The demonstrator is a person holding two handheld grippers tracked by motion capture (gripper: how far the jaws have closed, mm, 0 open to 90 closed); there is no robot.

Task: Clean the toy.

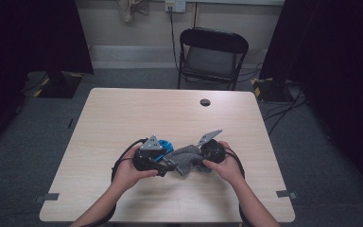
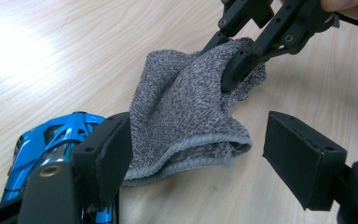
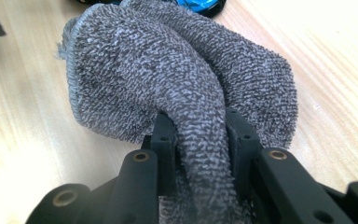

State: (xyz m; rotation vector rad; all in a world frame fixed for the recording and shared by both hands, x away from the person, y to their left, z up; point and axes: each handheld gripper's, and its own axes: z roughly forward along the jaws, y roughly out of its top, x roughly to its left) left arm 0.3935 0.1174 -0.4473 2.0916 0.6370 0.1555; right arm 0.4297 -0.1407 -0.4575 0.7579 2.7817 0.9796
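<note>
A grey knitted cloth (image 1: 185, 160) lies bunched near the table's front middle. My right gripper (image 3: 200, 135) is shut on a raised fold of the cloth (image 3: 168, 74); the same gripper (image 2: 235, 56) pinches the far end of the cloth (image 2: 186, 107) in the left gripper view. My left gripper (image 2: 198, 154) stands open, its jaws either side of the cloth's hemmed near edge without touching it. A shiny blue toy car (image 2: 51, 144) sits just left of the left jaw, and the car (image 1: 165, 144) peeks out behind the left gripper (image 1: 163, 165) in the high view.
The wooden table (image 1: 123, 113) has a dark round hole (image 1: 205, 102) near its far edge. A black folding chair (image 1: 211, 56) stands beyond the table. Dark curtains hang at both sides, and cables run over the grey floor at the right.
</note>
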